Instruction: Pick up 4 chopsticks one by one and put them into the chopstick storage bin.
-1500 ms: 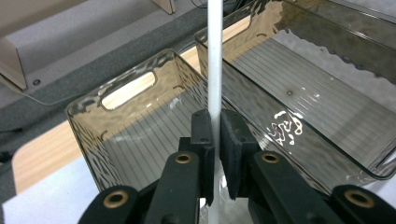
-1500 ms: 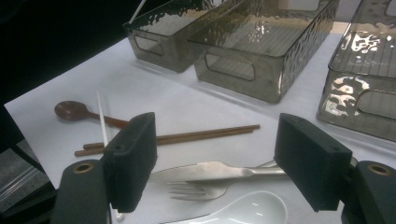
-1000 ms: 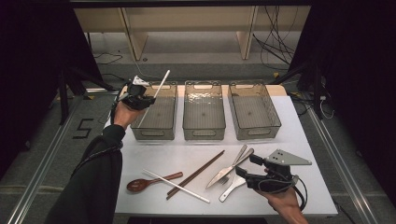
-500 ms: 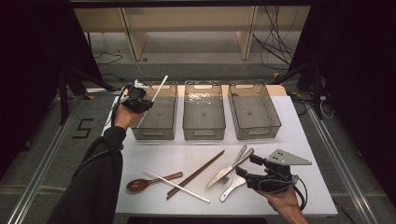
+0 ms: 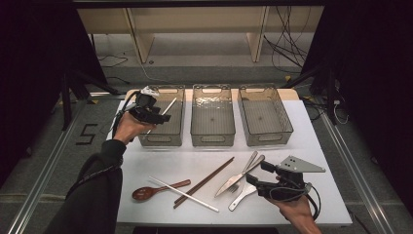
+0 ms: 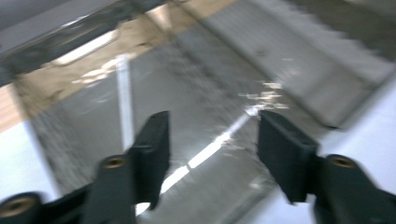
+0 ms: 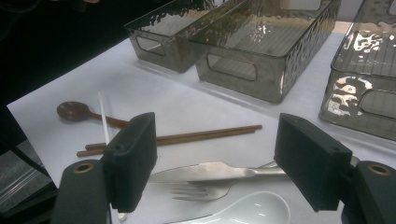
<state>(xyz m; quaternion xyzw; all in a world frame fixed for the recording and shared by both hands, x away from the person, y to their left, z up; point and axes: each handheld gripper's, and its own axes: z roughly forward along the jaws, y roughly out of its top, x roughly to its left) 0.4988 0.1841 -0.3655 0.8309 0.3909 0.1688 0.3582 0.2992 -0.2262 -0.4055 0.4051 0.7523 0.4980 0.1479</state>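
Your left hand-held gripper (image 5: 155,113) has just been opening, dropping the white chopstick (image 5: 165,109) into the bin (image 5: 163,139) at ten o'clock; your right hand-held gripper (image 5: 253,176) hangs open over the knife (image 5: 238,176).

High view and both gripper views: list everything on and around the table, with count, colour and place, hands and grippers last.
Bins: 3, smoky clear plastic, in a row at the table's far side.
White chopstick in bin: 1, white, leaning in the left bin, free between the jaws that have just been opening.
White chopstick on table: 1, white, near edge, left of centre.
Brown chopsticks: 2, brown, side by side at centre.
Wooden spoon: 1, dark brown, near left.
Knife: 1, silver, near right.
Fork: 1, silver, beside the knife.
White spoon: 1, white, near right.
Table: 1, white.
Left gripper: black, open, over the left bin.
Right gripper: black, open, by the knife.
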